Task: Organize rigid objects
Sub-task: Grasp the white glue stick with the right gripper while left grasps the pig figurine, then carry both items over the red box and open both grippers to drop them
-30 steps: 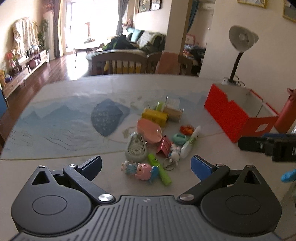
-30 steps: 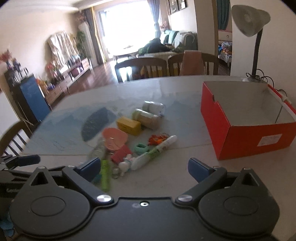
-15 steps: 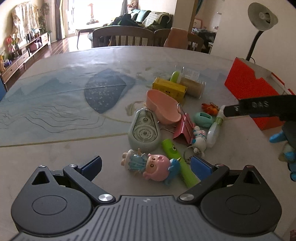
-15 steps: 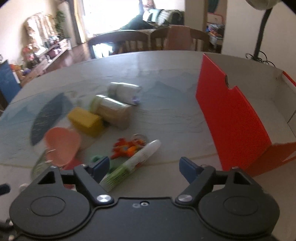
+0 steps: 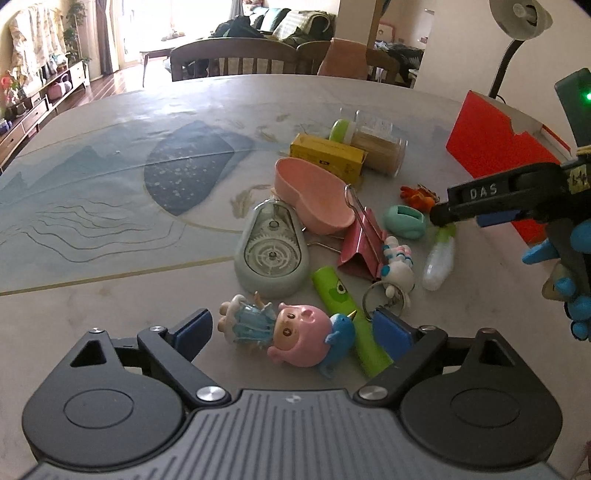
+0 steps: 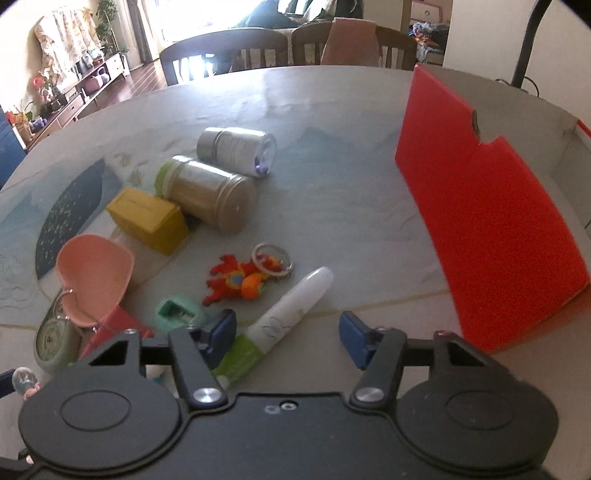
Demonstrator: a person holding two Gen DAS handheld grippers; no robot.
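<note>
A pile of small objects lies on the table. My left gripper (image 5: 293, 328) is open, its fingers on either side of a pink-headed doll (image 5: 291, 332) and a green marker (image 5: 349, 317). My right gripper (image 6: 288, 332) is open low over a white and green tube (image 6: 284, 314), which lies between its fingers. Near it lie a red-orange keychain toy (image 6: 240, 280), a teal sharpener (image 6: 177, 312), a pink dish (image 6: 94, 277), a yellow box (image 6: 147, 219) and two jars (image 6: 210, 195). The red box (image 6: 484, 221) stands open at the right.
A teal tape dispenser (image 5: 271, 251), a pink binder clip (image 5: 360, 243) and a white bunny keychain (image 5: 397, 266) lie in the pile. Chairs (image 5: 236, 59) stand at the table's far edge. A desk lamp (image 5: 517, 29) stands behind the red box.
Both grippers have moved forward and down toward the pile. The left now straddles the doll, and the right now straddles the white tube. Both stayed open.
</note>
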